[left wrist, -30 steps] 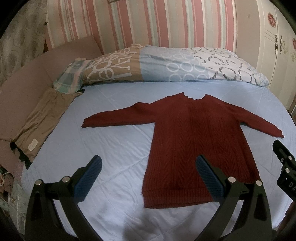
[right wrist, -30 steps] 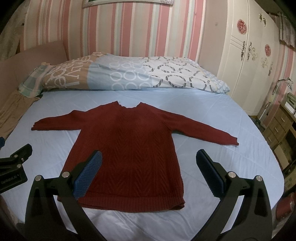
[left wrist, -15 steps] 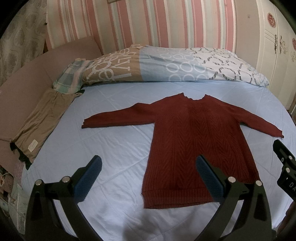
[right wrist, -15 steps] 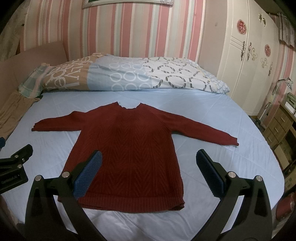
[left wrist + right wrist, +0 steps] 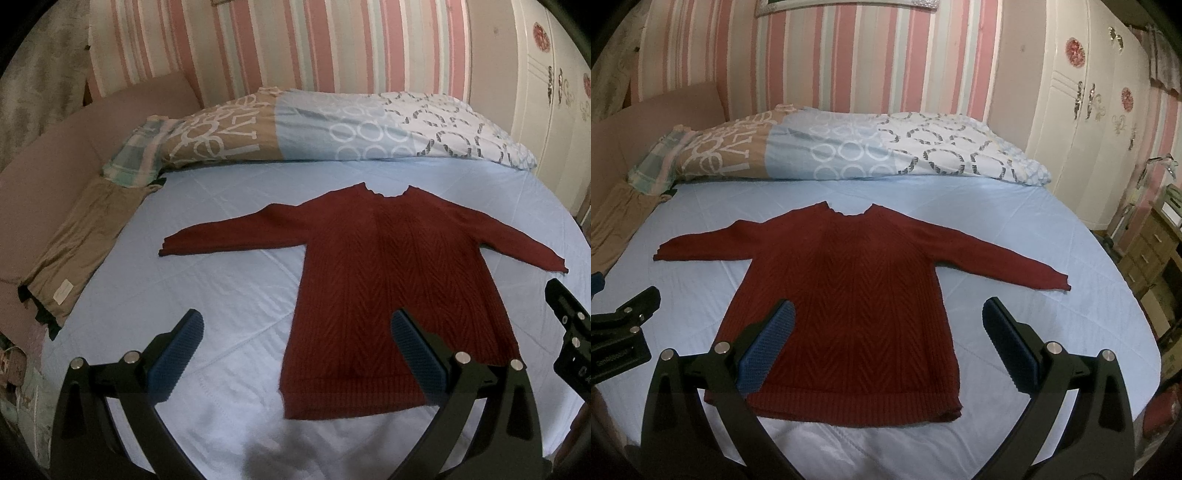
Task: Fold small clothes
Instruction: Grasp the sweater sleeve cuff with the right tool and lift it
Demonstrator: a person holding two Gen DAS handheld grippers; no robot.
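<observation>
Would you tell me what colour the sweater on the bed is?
Dark red, with a herringbone knit; the sweater shows best in the right wrist view.

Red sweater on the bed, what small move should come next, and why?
Probably lower the left gripper toward the left sleeve cuff to fold it inward. The red knit sweater lies flat on the blue sheet, both sleeves spread, and both grippers are open and empty, the right gripper above the hem.

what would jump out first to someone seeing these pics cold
A dark red knit sweater lies spread flat, sleeves out, in the middle of a pale blue bed. Behind it, a long patterned pillow runs along the pink striped wall. The open left gripper and right gripper hover at the near edge.
</observation>
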